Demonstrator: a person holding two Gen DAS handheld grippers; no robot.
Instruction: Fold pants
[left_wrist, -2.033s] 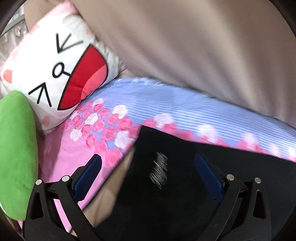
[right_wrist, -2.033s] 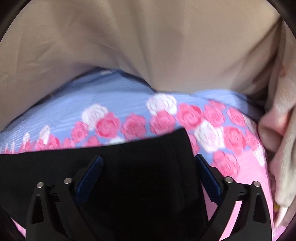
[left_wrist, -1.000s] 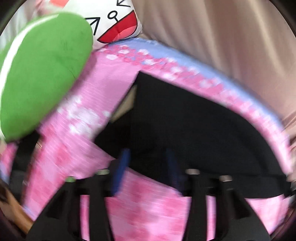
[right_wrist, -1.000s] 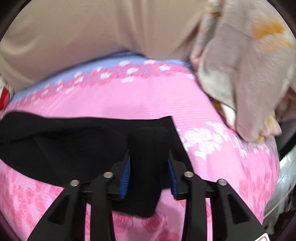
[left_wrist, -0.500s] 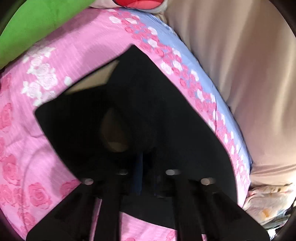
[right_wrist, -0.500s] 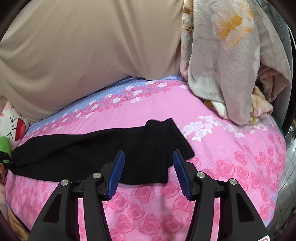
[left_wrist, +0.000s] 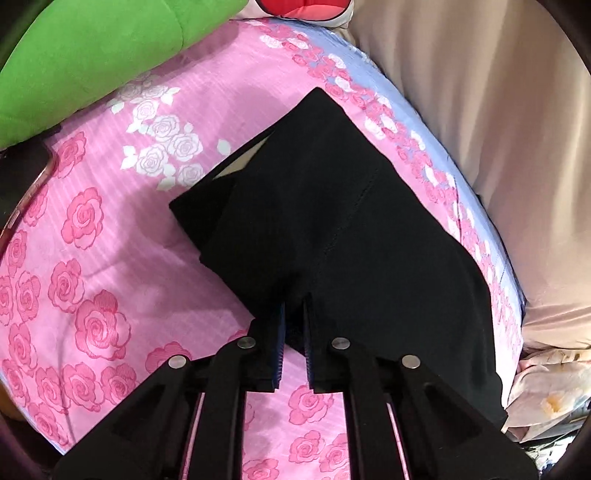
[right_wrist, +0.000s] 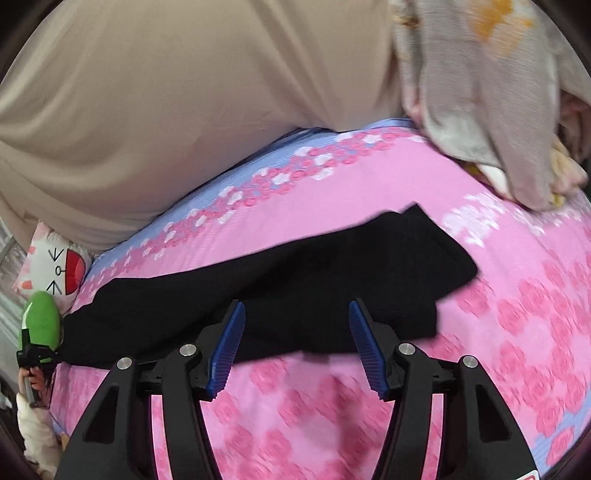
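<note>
Black pants (left_wrist: 343, 236) lie folded lengthwise on a pink rose-print bedsheet (left_wrist: 92, 258). My left gripper (left_wrist: 293, 321) is shut on the near edge of the pants at the waist end, blue pads pinching the fabric. In the right wrist view the pants (right_wrist: 295, 288) stretch across the bed, leg end at the right. My right gripper (right_wrist: 295, 332) is open and empty, its blue fingers (right_wrist: 229, 343) above the near edge of the pants. The left gripper (right_wrist: 33, 354) shows small at the far left there.
A green cushion (left_wrist: 92, 55) and a white cat-face pillow (right_wrist: 59, 269) lie at the waist end. A beige curtain (right_wrist: 184, 110) runs along the bed's far side. A crumpled grey floral blanket (right_wrist: 491, 85) sits at the leg end.
My right gripper let go of the leg end, opened and pulled back. My left gripper closed on the waist edge and holds it; the pants settled flatter.
</note>
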